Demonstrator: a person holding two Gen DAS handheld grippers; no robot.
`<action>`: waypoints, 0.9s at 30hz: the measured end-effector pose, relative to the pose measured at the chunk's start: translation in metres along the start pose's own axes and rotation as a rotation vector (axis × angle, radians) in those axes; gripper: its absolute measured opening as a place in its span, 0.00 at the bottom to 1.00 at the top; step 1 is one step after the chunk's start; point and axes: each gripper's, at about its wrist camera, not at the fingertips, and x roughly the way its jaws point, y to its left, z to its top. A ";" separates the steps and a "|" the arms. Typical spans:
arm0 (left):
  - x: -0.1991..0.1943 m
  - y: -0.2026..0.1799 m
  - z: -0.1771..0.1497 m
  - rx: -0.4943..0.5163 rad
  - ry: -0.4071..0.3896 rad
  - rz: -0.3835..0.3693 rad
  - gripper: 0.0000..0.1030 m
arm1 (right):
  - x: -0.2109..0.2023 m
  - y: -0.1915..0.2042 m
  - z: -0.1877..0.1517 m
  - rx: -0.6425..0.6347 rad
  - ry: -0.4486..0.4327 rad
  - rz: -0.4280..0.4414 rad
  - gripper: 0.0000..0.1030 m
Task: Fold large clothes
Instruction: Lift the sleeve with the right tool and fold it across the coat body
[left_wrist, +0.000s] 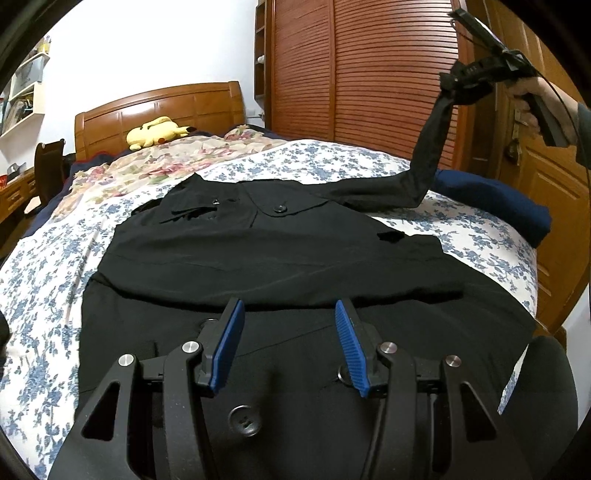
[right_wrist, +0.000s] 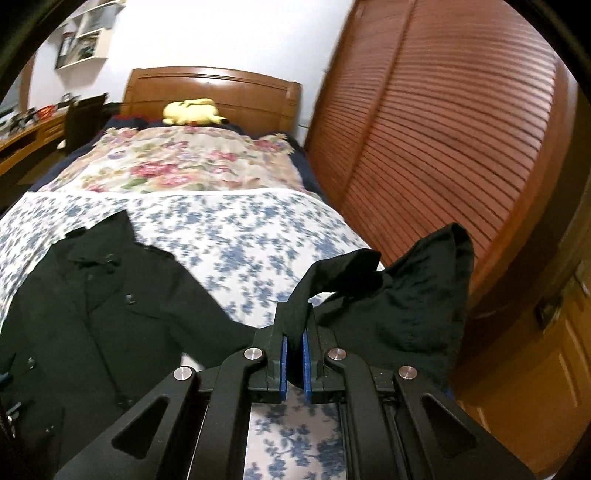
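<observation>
1. The bed (left_wrist: 258, 162) carries the black coat (left_wrist: 280, 258), spread flat.
2. The right claw (right_wrist: 294, 332), pinched nearly shut, lifts the coat's sleeve (left_wrist: 436, 147) at far right.
3. The left claw (left_wrist: 288, 325) gapes wide above the coat's near part, seemingly touching nothing.

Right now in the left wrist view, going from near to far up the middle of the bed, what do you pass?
Left gripper, open over the coat → black coat lying flat → blue flowered sheet → pink flowered quilt → yellow plush toy → wooden headboard.
</observation>
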 end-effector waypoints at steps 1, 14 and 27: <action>-0.002 0.002 0.000 -0.002 -0.002 0.002 0.51 | -0.004 0.006 0.001 -0.008 -0.006 0.011 0.06; -0.025 0.033 -0.005 -0.056 -0.029 0.037 0.51 | -0.074 0.116 -0.004 -0.203 -0.129 0.325 0.06; -0.043 0.059 -0.008 -0.103 -0.062 0.072 0.51 | -0.045 0.176 -0.039 -0.306 -0.022 0.592 0.06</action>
